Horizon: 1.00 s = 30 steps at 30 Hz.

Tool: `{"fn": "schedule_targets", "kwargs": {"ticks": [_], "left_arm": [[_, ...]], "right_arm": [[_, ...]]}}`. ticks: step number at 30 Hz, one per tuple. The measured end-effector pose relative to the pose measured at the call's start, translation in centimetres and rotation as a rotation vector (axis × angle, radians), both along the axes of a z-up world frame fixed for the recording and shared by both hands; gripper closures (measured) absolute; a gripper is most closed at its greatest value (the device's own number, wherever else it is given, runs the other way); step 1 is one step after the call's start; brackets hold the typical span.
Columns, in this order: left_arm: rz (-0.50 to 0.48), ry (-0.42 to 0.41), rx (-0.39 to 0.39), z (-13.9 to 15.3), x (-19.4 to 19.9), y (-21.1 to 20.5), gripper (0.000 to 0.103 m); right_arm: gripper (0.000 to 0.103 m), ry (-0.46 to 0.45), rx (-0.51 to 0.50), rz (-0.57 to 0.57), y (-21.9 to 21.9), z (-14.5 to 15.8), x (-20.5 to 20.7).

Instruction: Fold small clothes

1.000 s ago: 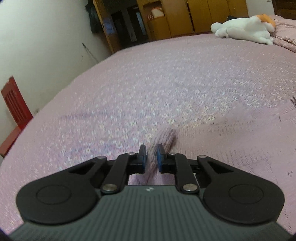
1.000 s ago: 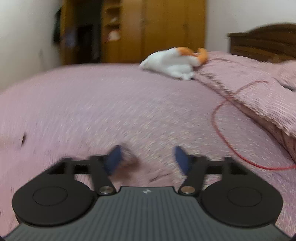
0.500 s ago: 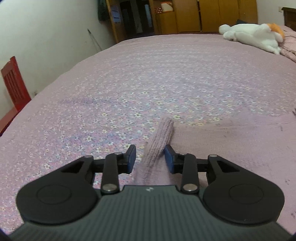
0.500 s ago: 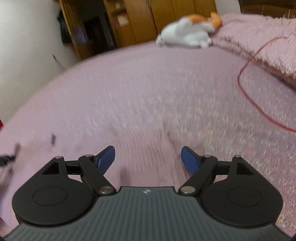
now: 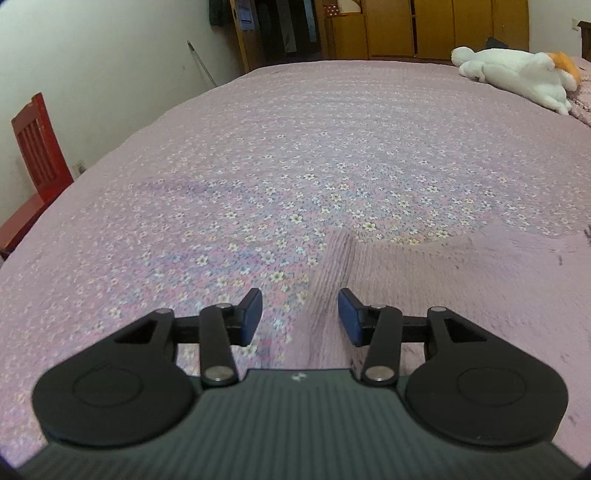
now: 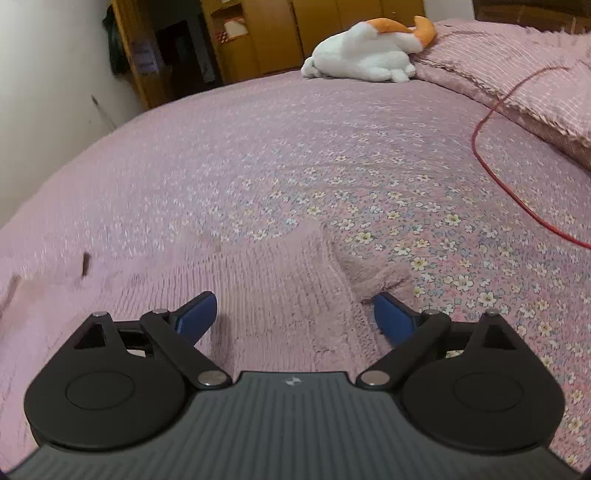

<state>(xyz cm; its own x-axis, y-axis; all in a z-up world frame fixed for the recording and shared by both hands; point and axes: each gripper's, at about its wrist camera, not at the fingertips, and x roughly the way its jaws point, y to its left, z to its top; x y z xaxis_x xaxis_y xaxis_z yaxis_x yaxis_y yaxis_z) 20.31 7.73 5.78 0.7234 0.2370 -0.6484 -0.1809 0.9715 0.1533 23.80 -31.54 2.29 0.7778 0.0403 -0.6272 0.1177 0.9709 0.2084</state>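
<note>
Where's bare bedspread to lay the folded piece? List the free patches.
The widest free patch is the floral bedspread between the pink knitted garment and the plush toy, reaching left to the bed edge by the red chair. In the right wrist view, a narrower strip lies between the garment and the red cable. Crowded: around the toy and ribbed blanket.

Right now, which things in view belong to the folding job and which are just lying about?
Job:
pink knit garment, flat on the bed
left gripper, open
right gripper, open

Lying about:
plush toy
red cable
red chair
wardrobe
</note>
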Motion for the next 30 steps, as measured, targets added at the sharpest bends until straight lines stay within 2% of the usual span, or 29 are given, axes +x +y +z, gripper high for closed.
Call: {"fn": "schedule_targets", "kwargs": {"ticks": [7,12,17,23,27,30], "left_arm": [[-0.016,0.068,-0.063,1.7,-3.1,-0.6,0.055],[-0.044,0.098,-0.102,2.6,-5.9,-1.1,0.055],[-0.059,0.115,-0.124,3.2,-8.2,-1.4,0.055],[-0.080,0.146,-0.185,1.9,-11.1,-1.7,0.054],[-0.088,0.186,-0.199,0.9,-11.9,-1.9,0.054],[-0.088,0.199,-0.212,0.7,-12.2,-1.8,0.054]], "right_arm": [[0.002,-0.033,0.049,-0.050,-0.5,1.3,-2.5],[0.002,-0.014,0.154,-0.077,-1.5,2.5,-4.6],[0.002,0.000,0.237,-0.058,-2.8,3.8,-7.1],[0.002,0.069,0.261,-0.062,-5.0,4.7,-10.3],[0.002,0.145,0.340,-0.058,-6.7,4.1,-11.5],[0.002,0.155,0.440,-0.056,-7.7,3.1,-12.1]]}}
